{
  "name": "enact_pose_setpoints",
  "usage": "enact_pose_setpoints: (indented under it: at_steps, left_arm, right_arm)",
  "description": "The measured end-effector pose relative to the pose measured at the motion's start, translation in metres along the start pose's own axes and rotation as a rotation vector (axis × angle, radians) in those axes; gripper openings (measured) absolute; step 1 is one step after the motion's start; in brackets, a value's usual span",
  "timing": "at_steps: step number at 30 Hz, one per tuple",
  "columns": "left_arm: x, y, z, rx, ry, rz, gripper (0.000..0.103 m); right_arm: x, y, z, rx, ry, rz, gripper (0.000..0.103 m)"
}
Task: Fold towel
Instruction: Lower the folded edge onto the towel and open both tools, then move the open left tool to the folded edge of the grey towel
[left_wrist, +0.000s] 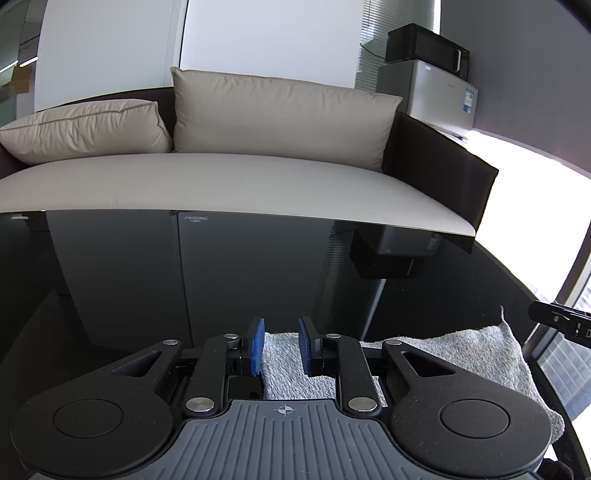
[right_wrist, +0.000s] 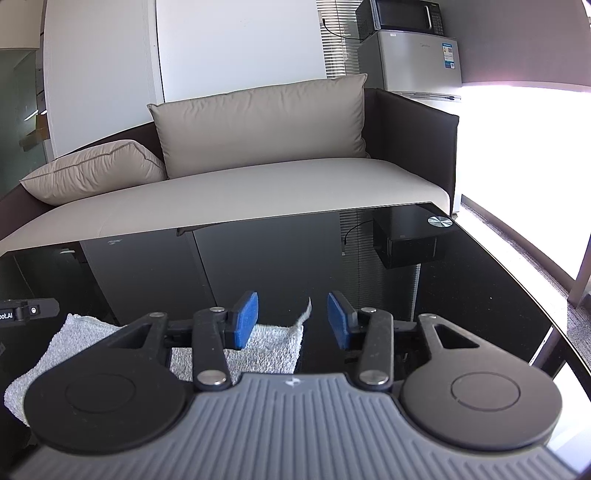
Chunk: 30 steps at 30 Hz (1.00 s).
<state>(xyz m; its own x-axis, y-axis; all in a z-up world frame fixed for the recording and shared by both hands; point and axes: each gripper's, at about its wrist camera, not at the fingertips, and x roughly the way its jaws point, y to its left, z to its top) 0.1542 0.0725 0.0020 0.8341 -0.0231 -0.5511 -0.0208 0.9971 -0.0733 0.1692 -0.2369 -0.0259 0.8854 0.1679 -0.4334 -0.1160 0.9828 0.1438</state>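
Left gripper (left_wrist: 281, 345) blue pads apart over pale grey terry towel (left_wrist: 461, 354) | right gripper (right_wrist: 291, 319) pads spread wide, towel's upturned corner between | towel flat on glossy black table (right_wrist: 461, 295) | beige cushioned sofa (right_wrist: 240, 184) beyond

A glossy black table (right_wrist: 461, 266) mirrors the room. Behind it stands a beige sofa (right_wrist: 258, 184) with dark brown sides and 2 cushions (left_wrist: 280, 114). In the corner, a black microwave (right_wrist: 402, 14) sits on a silver mini fridge (right_wrist: 410, 62). Window blinds (right_wrist: 334, 37) hang beside white wall panels (right_wrist: 236, 44). Daylight glares in from the right.
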Motion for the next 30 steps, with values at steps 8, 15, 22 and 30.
enact_pose_setpoints:
  at_steps: [8,15,22,30]
  left_arm:
    - [-0.002,0.001,-0.001,0.0,0.013,0.016,0.043]
    - [-0.006,0.002,-0.005,0.002,0.027,0.027,0.086]
    - [-0.016,-0.003,-0.009,0.021,0.015,0.009,0.102]
    - [-0.02,-0.008,-0.018,0.051,0.047,-0.014,0.102]
  right_arm:
    - [-0.003,0.002,-0.003,-0.009,0.021,0.012,0.055]
    - [-0.007,0.004,-0.005,-0.018,0.043,0.025,0.077]
    - [-0.011,0.006,-0.008,-0.026,0.064,0.039,0.091]
    - [-0.015,0.009,-0.011,-0.036,0.089,0.055,0.095]
